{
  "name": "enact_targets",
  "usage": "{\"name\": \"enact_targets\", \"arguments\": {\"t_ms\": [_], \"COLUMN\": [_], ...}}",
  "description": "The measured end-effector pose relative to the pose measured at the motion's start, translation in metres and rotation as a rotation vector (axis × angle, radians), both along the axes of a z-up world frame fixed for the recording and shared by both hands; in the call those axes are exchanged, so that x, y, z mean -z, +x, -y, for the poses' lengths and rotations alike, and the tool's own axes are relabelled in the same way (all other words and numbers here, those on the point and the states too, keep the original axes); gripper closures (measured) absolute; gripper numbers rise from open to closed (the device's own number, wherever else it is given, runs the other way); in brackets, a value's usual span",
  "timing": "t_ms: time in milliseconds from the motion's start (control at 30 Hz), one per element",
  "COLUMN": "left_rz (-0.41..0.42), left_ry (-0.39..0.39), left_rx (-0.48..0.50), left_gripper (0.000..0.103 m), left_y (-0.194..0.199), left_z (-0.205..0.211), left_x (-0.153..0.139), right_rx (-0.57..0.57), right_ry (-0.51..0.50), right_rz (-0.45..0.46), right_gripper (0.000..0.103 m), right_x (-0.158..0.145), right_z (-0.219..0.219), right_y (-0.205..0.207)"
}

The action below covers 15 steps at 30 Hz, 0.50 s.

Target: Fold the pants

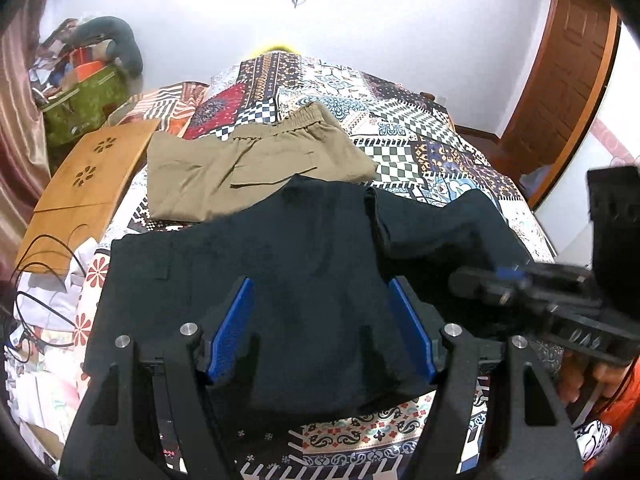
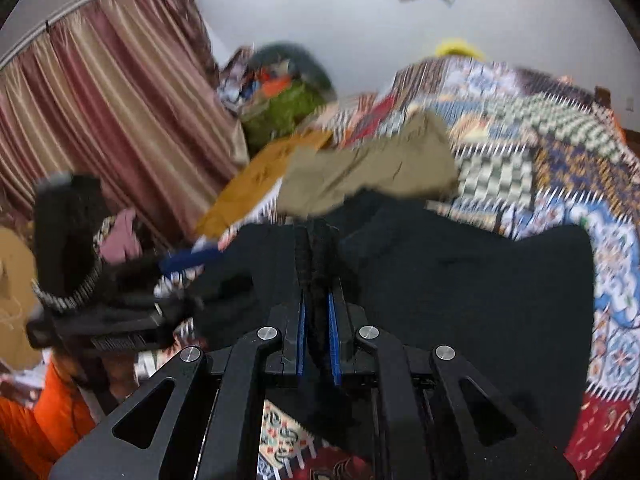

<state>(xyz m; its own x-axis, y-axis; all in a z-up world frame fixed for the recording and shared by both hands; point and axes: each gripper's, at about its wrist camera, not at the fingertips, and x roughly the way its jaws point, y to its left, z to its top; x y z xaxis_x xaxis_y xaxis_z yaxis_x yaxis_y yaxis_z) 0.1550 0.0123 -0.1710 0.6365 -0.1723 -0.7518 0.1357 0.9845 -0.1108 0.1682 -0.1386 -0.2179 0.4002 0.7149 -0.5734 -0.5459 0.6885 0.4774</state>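
Nearby, hovering with left gripper (image 1: 320, 328) jaws spread wide and empty above black pants (image 1: 256, 256) on the patterned bedspread (image 1: 420, 148); pinching a dark fold tight in right gripper (image 2: 316, 276), likely for carrying it across; lying beyond, khaki pants (image 1: 256, 164), seemingly folded already.
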Motion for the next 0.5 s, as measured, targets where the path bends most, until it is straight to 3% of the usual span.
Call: {"name": "enact_targets", "arguments": {"t_ms": [233,367,500], "left_rz": [0.017,0.027,0.035], "left_ry": [0.011,0.012,0.015], "left_rx": [0.014,0.029,0.055], "left_gripper": [0.034,0.034,0.034], "left_y": [0.003,0.004,0.008], "left_z": [0.008,0.016,0.024], "left_x": [-0.005,-0.009,-0.014], "right_rx": [-0.036,-0.046,-0.016], "right_ry": [-0.063,-0.036,-0.029], "right_rz": [-0.029,-0.030,0.038], "right_gripper": [0.088,0.067,0.063], "right_x": [0.003,-0.004,-0.022], "right_z": [-0.002,0.001,0.013], "right_y": [-0.006,-0.012,-0.020]}}
